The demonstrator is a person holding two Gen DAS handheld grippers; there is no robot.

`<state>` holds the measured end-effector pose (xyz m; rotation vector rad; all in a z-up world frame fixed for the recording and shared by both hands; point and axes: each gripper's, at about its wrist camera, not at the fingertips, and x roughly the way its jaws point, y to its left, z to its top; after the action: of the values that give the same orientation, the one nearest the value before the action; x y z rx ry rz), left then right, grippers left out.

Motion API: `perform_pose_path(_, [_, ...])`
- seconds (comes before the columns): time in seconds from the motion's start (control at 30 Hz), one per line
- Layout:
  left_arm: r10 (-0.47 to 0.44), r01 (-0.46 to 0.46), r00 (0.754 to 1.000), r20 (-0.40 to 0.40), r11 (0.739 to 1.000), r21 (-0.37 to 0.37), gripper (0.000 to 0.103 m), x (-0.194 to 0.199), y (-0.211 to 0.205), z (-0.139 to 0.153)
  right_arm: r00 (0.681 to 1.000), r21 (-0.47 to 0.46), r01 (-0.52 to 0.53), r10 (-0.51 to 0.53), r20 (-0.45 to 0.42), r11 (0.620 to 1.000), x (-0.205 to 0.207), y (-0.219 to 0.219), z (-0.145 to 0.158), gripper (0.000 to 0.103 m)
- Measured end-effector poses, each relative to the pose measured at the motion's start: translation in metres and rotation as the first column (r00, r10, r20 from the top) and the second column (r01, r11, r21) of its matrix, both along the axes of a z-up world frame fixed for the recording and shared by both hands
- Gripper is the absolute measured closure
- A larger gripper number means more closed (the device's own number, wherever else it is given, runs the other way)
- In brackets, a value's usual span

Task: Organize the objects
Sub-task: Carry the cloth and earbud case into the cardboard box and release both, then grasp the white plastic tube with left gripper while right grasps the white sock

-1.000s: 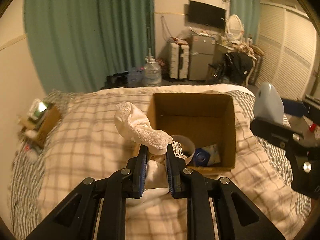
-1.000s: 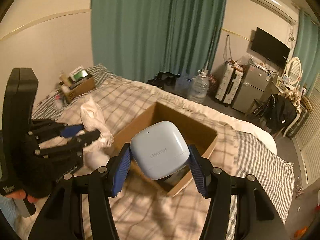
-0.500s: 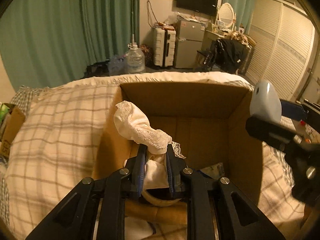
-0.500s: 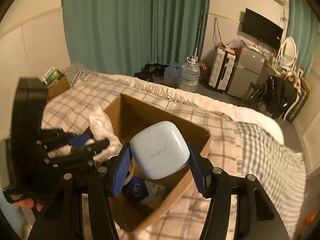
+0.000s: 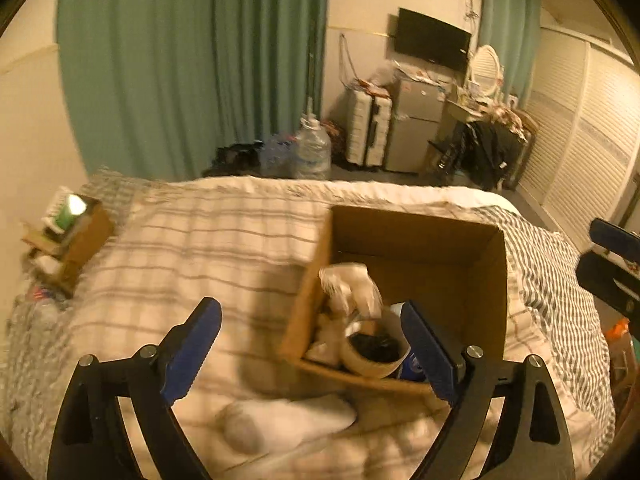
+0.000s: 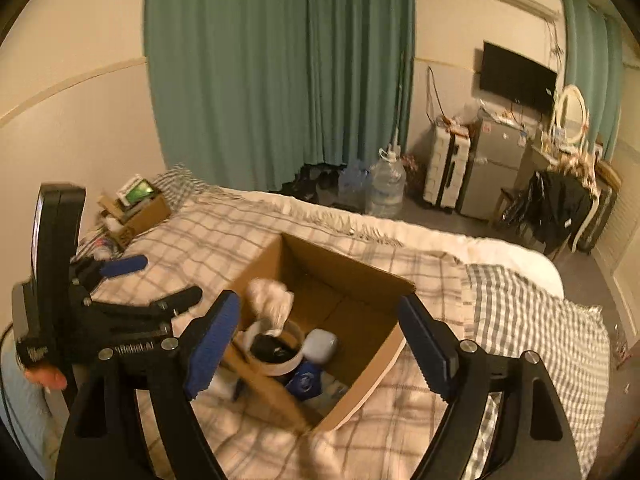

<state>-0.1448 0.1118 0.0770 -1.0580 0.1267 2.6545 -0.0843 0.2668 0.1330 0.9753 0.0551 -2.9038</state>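
Note:
An open cardboard box (image 5: 496,280) (image 6: 384,364) sits on the checked bed. Inside it lie the white lace cloth (image 5: 352,284) (image 6: 270,298), a round bowl with something dark in it (image 5: 374,354) (image 6: 276,350), the pale blue earbud case (image 6: 320,344) and a blue packet (image 6: 304,380). My left gripper (image 5: 312,352) is open and empty, just in front of the box's near left corner. My right gripper (image 6: 320,340) is open and empty above the box's near side. The left gripper also shows in the right wrist view (image 6: 132,280).
A white cloth (image 5: 288,424) lies on the bed in front of the box. A small cardboard box of clutter (image 5: 68,232) (image 6: 136,208) stands at the bed's far left. Beyond the bed are green curtains, a water jug (image 5: 314,152), a suitcase and a small fridge.
Both grippers opened. The lace cloth left my left gripper and the earbud case left my right gripper; both now lie in the box. Both grippers pulled back from the box.

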Motion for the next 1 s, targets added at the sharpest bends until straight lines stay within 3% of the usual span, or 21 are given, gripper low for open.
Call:
perform_pose_path(0.17, [0.050,-0.053,0.998,-0.045,0.997,-0.061,0.005,0.038,-0.036,0.020,0.996,0.010,-0.084,0.084,-0.013,0.996,0.039,-0.045,0.013,0.016])
perform_pose_path(0.27, [0.090,-0.094,0.995,-0.046,0.991,-0.093,0.004,0.061,-0.061,0.006,0.992,0.009,-0.126,0.126,0.004,0.992,0.048,-0.068,0.001,0.016])
perform_pose_path(0.4, [0.170,-0.170,0.985,-0.011,0.978,-0.124,0.004,0.072,-0.091,-0.036,0.982,-0.020,-0.177,0.178,0.070,0.984,0.044,-0.096,-0.041,0.016])
perform_pose_path(0.57, [0.289,-0.275,0.956,0.049,0.942,-0.195,0.004,0.064,-0.124,-0.096,0.950,-0.005,-0.230,0.226,0.214,0.973,0.014,-0.131,-0.118,0.016])
perform_pose_path(0.73, [0.314,-0.286,0.942,0.119,0.936,-0.205,0.004,0.052,-0.139,-0.121,0.925,0.066,-0.289,0.261,0.275,0.955,-0.013,-0.162,-0.171,0.016])
perform_pose_path(0.87, [0.320,-0.291,0.936,0.144,0.938,-0.191,0.004,0.045,-0.146,-0.129,0.901,0.039,-0.324,0.295,0.316,0.945,-0.039,-0.178,-0.194,0.016])
perform_pose_path(0.93, [0.347,-0.316,0.926,0.145,0.927,-0.203,0.004,0.042,-0.151,-0.133,0.898,0.028,-0.332,0.307,0.316,0.943,-0.048,-0.183,-0.198,0.019])
perform_pose_path(1.0, [0.359,-0.329,0.918,0.168,0.926,-0.184,0.004,0.041,-0.158,-0.135,0.878,-0.025,-0.356,0.344,0.333,0.934,-0.055,-0.186,-0.203,0.042])
